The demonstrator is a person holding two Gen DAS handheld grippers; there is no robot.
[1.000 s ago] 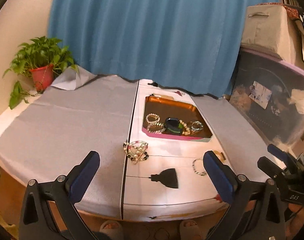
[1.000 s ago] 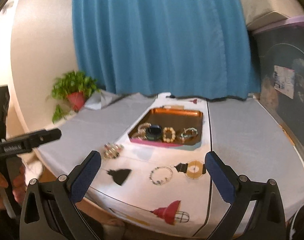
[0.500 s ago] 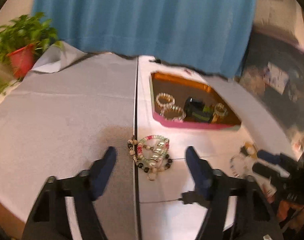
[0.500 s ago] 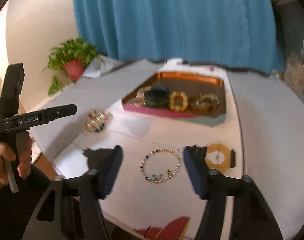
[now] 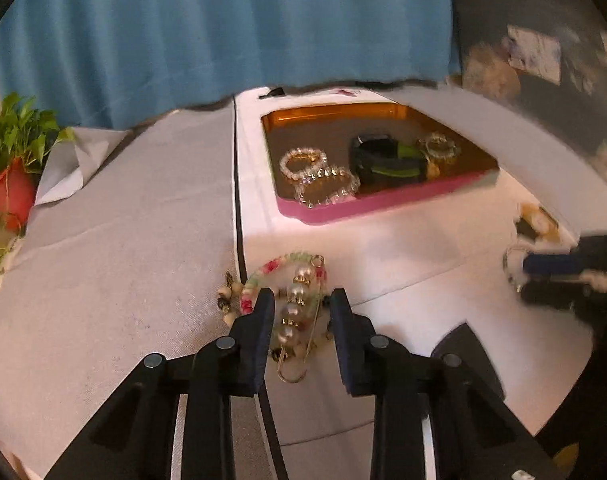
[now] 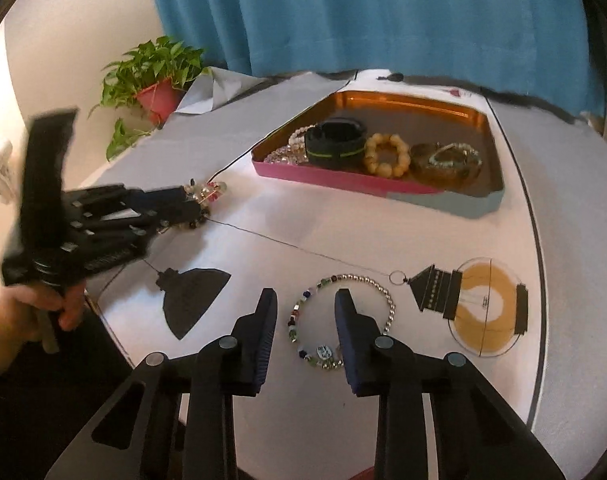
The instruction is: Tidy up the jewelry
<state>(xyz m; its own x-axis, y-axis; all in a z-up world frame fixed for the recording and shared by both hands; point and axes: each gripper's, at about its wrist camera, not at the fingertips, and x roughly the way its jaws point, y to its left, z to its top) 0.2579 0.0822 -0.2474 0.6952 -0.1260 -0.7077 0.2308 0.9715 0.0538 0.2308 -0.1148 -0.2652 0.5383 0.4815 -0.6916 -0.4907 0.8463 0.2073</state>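
A pile of beaded bracelets with a pearl safety-pin brooch [image 5: 292,300] lies on the white cloth. My left gripper [image 5: 302,298] is low over it, its jaws partly open on either side of the brooch. It also shows in the right wrist view [image 6: 191,204]. A silver and coloured bead bracelet [image 6: 343,320] lies on the cloth. My right gripper [image 6: 306,298] is partly open, its jaws astride the bracelet's left arc. The pink-walled tray [image 6: 383,188] holds several bracelets and a black band [image 6: 335,142]; it also shows in the left wrist view [image 5: 367,204].
A potted plant [image 6: 155,76] stands at the table's far left by a folded grey cloth corner. A blue curtain [image 6: 363,12] hangs behind the table. Lamp drawings are printed on the white cloth [image 6: 483,304]. The table's front edge is close beneath both grippers.
Both grippers have come down and forward to the table and narrowed their jaws. The left now straddles the bead pile, the right straddles the bead bracelet.
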